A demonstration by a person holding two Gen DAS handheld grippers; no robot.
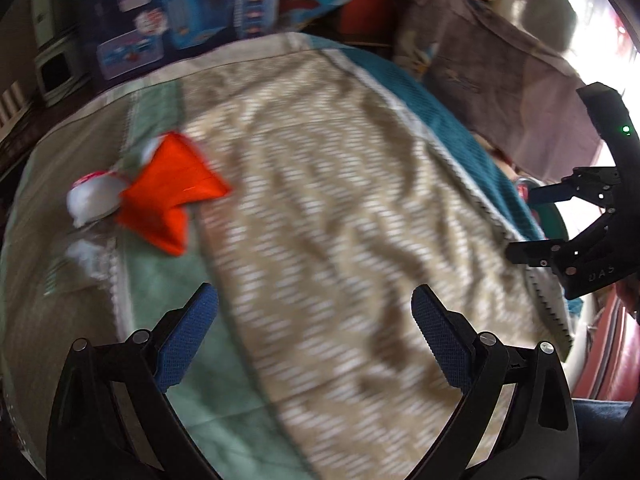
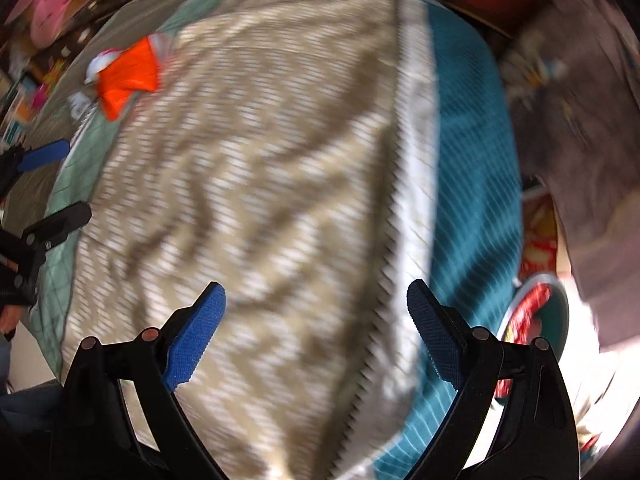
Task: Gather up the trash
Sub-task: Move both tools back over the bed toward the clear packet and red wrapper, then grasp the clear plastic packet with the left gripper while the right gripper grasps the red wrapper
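Left wrist view showed my left gripper (image 1: 314,340) spread open and empty; my right gripper (image 2: 316,338) was likewise. The orange wrapper (image 1: 172,194) and white crumpled paper (image 1: 94,198) lay uncollected on the bedspread (image 1: 320,200), so I judged collection barely begun.

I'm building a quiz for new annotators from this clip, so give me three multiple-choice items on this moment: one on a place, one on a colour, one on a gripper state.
1. Where does the orange wrapper lie?
A. on the pale green part of the bedspread
B. in the bin
C. in a gripper

2. What colour is the bedspread's stripe nearest the bin?
A. pink
B. teal
C. black

3. How is the left gripper set?
A. shut on the wrapper
B. shut on nothing
C. open, holding nothing

Key: 1 A, it rests on pale green fabric beside white scraps; 2 B, a teal band runs along that edge; 3 C, its blue fingers stand wide apart over bare cloth.
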